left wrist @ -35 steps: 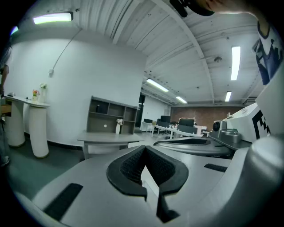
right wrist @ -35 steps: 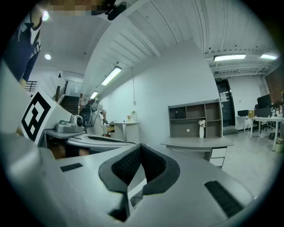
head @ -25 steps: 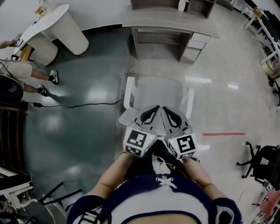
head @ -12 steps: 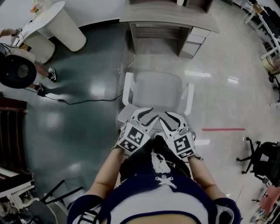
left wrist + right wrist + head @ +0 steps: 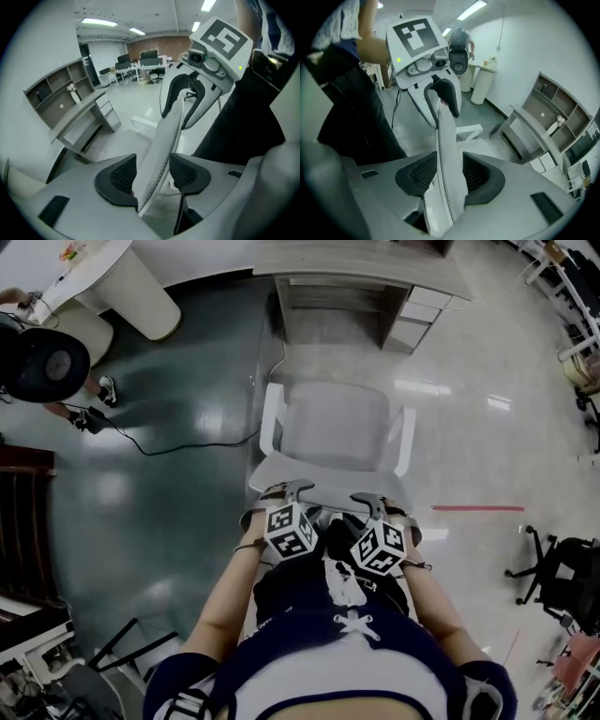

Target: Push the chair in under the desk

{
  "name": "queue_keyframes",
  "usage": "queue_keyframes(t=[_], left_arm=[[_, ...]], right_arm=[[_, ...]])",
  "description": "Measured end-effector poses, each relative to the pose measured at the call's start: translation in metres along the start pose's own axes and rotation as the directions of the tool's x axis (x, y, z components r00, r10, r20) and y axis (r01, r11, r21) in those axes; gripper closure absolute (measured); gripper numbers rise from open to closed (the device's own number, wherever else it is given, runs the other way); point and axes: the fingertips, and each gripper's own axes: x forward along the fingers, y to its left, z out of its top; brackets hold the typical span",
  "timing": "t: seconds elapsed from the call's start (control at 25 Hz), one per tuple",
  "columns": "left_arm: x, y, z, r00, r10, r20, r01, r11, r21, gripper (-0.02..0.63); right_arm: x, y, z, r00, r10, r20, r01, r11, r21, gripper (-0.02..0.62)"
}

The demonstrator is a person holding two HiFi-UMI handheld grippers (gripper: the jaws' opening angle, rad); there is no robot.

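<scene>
White office chair (image 5: 333, 427) is upright, backrest (image 5: 164, 136) edge between the opening jaws of left tool (image 5: 152, 176) and right tool (image 5: 450, 176); grey desk (image 5: 361, 259) sits well ahead of them.

The desk (image 5: 356, 263) runs past the head view's top edge.

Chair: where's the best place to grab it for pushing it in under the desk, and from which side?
Grip the top edge of the backrest, coming from behind, the side away from the desk. It is a thin upright panel that fits between jaws, and the seat faces the desk. The left tool and right tool straddle it, jaws opening.
</scene>
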Motion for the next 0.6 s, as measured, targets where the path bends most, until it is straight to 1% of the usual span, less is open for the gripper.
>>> queue_keyframes(t=[0.12,0.24,0.32,0.4,0.48,0.56,0.6], left_arm=[[0.001,0.002,-0.005,1.0,0.006,0.009,-0.006,0.999,-0.032,0.379],[-0.003,-0.005,-0.012,0.999,-0.024,-0.023,0.024,1.0,-0.005,0.379],[-0.006,-0.006,-0.017,0.999,-0.024,-0.045,0.024,1.0,0.017,0.379],[-0.003,-0.004,-0.024,0.997,0.007,-0.077,-0.002,0.998,0.063,0.379],[0.004,-0.002,-0.033,0.994,0.035,-0.105,-0.025,0.995,0.101,0.38],[0.01,0.0,-0.039,0.994,0.042,-0.103,-0.033,0.996,0.089,0.408],[0.013,0.003,-0.041,0.994,0.049,-0.098,-0.041,0.996,0.082,0.41]], right_arm=[[0.014,0.008,-0.014,0.999,0.011,-0.045,-0.012,1.0,-0.014,0.449],[0.021,0.016,-0.022,0.995,0.005,-0.103,-0.012,0.998,-0.069,0.448],[0.021,0.014,-0.02,0.994,-0.031,-0.105,0.024,0.997,-0.074,0.449],[0.02,0.01,-0.019,0.992,-0.067,-0.108,0.062,0.997,-0.051,0.474],[0.021,0.011,-0.019,0.991,-0.073,-0.112,0.073,0.997,-0.006,0.495],[0.021,0.01,-0.018,0.991,-0.079,-0.106,0.082,0.996,0.029,0.495],[0.021,0.009,-0.017,0.991,-0.083,-0.103,0.087,0.995,0.038,0.495]])
